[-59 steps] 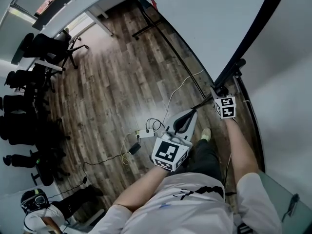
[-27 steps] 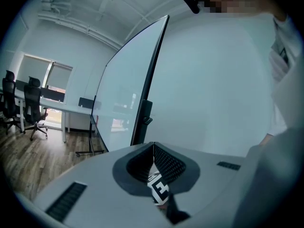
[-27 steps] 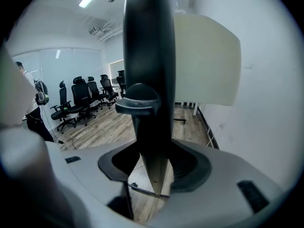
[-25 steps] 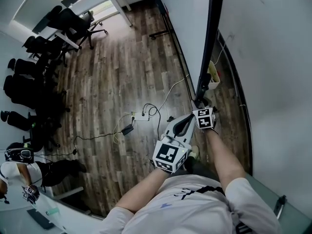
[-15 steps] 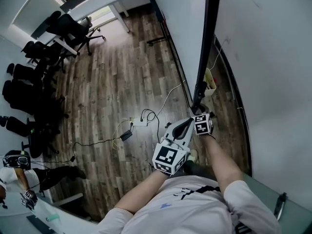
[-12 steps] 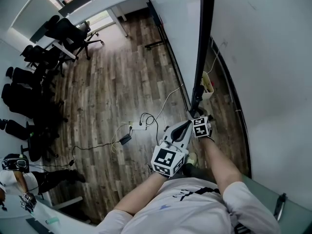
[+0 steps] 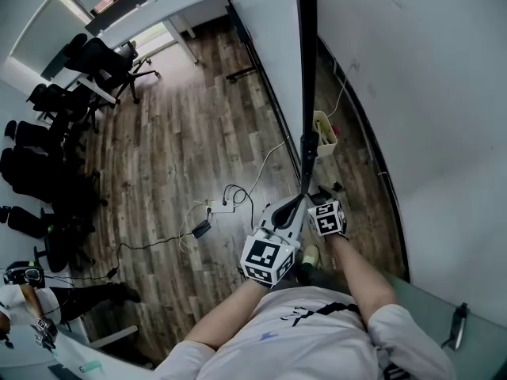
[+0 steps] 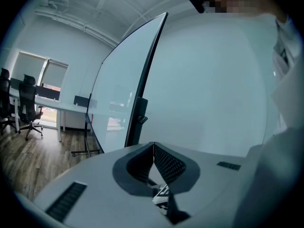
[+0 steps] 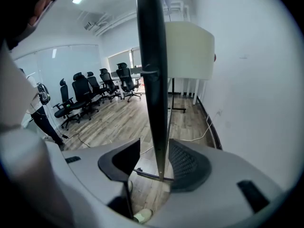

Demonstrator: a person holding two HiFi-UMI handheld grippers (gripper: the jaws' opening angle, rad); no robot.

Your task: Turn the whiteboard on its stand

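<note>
The whiteboard stands nearly edge-on to me; its black frame edge runs down the head view to the stand's foot by my grippers. In the right gripper view that frame edge rises between the jaws of my right gripper, which stand apart with a gap on the left side. The right gripper's marker cube sits just right of the board's lower end. My left gripper is shut on nothing, held beside the right one, pointing at the board's white face.
Black office chairs and a white desk fill the far left. A power strip and cables lie on the wood floor. A small box sits by the wall. A person stands at lower left.
The whiteboard has swung from a slant to nearly edge-on towards me. My right gripper came left and nearer with its lower frame edge. The left gripper barely moved.
</note>
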